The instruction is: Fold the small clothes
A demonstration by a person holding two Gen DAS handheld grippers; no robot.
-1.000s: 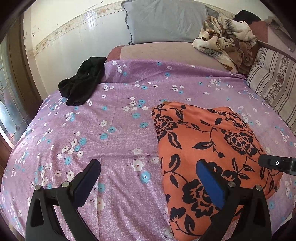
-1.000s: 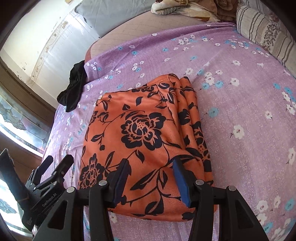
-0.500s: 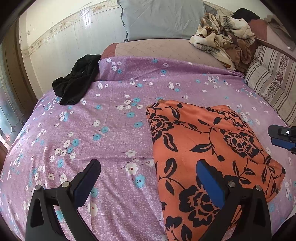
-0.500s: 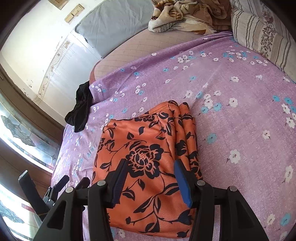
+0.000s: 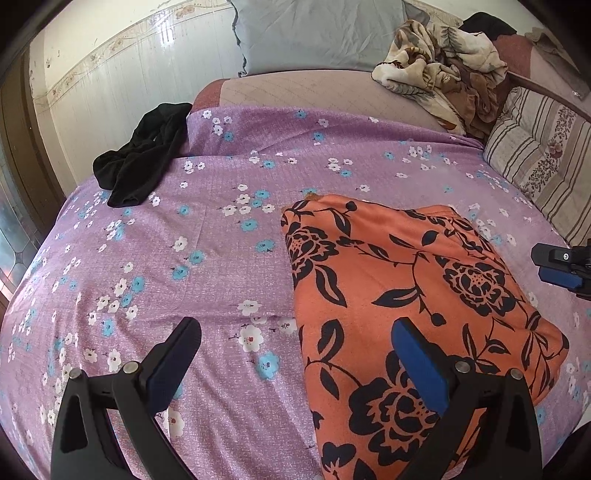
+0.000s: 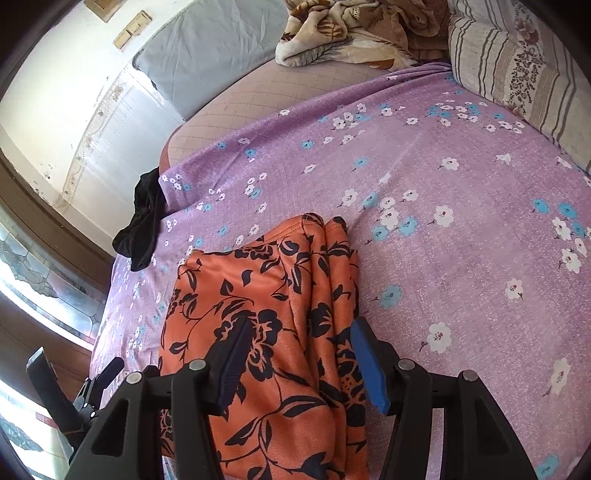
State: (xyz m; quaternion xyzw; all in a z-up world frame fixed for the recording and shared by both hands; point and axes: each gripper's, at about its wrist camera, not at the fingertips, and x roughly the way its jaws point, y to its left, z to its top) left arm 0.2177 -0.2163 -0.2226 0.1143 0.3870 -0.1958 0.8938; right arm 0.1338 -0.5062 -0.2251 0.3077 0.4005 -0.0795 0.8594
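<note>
A folded orange cloth with black flowers point(image 5: 399, 295) lies on the purple flowered bedsheet point(image 5: 221, 258); it also shows in the right wrist view point(image 6: 273, 332). My left gripper point(image 5: 295, 354) is open and empty, above the sheet at the cloth's left edge. My right gripper point(image 6: 295, 358) is open and empty, above the near end of the cloth, by its stacked folds; its tip shows at the right of the left wrist view point(image 5: 557, 266). A crumpled black garment point(image 5: 144, 166) lies at the sheet's far left corner, also in the right wrist view point(image 6: 144, 221).
A grey pillow point(image 5: 317, 33) leans on the wall at the back. A crumpled beige blanket point(image 5: 439, 70) lies at the back right. A striped pillow point(image 5: 543, 158) lies along the right side. A stained-glass window point(image 6: 44, 288) is on the left.
Both grippers have drawn back and up from the orange cloth, which looks smaller and farther in both views. The cloth itself has not moved. Both stay open.
</note>
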